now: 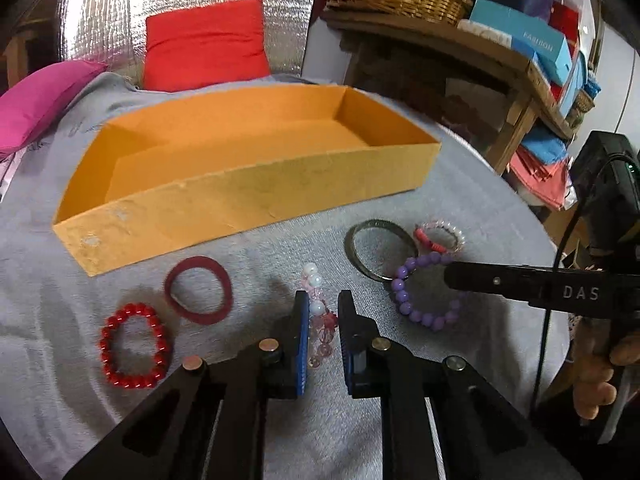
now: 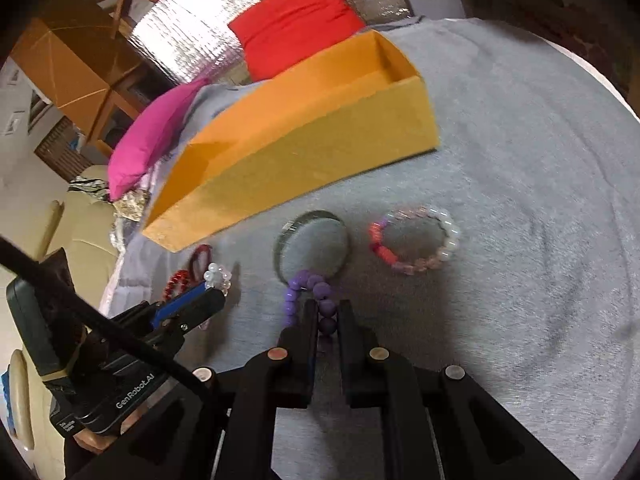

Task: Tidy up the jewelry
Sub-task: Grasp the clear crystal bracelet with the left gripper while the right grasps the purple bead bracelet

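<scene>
An orange open box lies on the grey cloth. My left gripper is shut on a pearl and pink bead bracelet, which is squeezed lengthwise between its blue pads. The right wrist view shows that bracelet bunched at the left gripper's tip. My right gripper is shut on the near beads of a purple bead bracelet; the far end of the bracelet lies over a metal bangle. In the left wrist view the right gripper reaches in over the purple bracelet.
On the cloth lie a red bead bracelet, a maroon band and a pink, white and coral bracelet. Red and pink cushions sit behind the box. A wooden shelf stands at the right.
</scene>
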Demonstrator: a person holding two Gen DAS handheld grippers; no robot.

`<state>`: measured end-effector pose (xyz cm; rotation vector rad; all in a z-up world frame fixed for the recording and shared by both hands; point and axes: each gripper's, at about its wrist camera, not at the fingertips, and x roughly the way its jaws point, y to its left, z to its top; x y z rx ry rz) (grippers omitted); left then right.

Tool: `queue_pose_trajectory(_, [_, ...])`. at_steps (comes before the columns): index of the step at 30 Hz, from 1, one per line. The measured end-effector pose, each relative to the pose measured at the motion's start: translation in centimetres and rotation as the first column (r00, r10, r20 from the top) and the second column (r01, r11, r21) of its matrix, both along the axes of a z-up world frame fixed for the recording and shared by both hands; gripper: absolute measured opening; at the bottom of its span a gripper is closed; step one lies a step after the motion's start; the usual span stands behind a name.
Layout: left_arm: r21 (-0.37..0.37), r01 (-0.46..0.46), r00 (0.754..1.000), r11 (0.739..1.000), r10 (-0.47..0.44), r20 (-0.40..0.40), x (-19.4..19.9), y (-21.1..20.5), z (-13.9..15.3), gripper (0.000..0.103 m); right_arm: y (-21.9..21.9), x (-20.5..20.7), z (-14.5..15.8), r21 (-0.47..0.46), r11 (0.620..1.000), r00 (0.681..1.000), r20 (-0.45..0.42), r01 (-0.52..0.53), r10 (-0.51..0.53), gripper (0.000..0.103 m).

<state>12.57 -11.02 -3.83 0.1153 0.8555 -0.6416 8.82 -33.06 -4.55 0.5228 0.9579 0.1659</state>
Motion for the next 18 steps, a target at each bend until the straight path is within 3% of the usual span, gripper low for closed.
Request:
queue_pose_trajectory(5, [-0.016, -0.012, 0.999, 1.0, 0.012, 0.032, -0.6, 1.4, 1.3, 0.015, 1.4, 0.1, 1.2, 0.034, 0.999, 0.997, 0.063, -0.034, 0.032, 0.01])
queue_pose_trajectory(18, [0.051, -0.168, 0.982, 0.985, 0.162, 0.098, -0.1, 5.8, 2.4, 0.015, 6.3, 1.1, 2.8, 0.053, 0.991, 0.982, 0.156, -0.119, 0.11, 0.01])
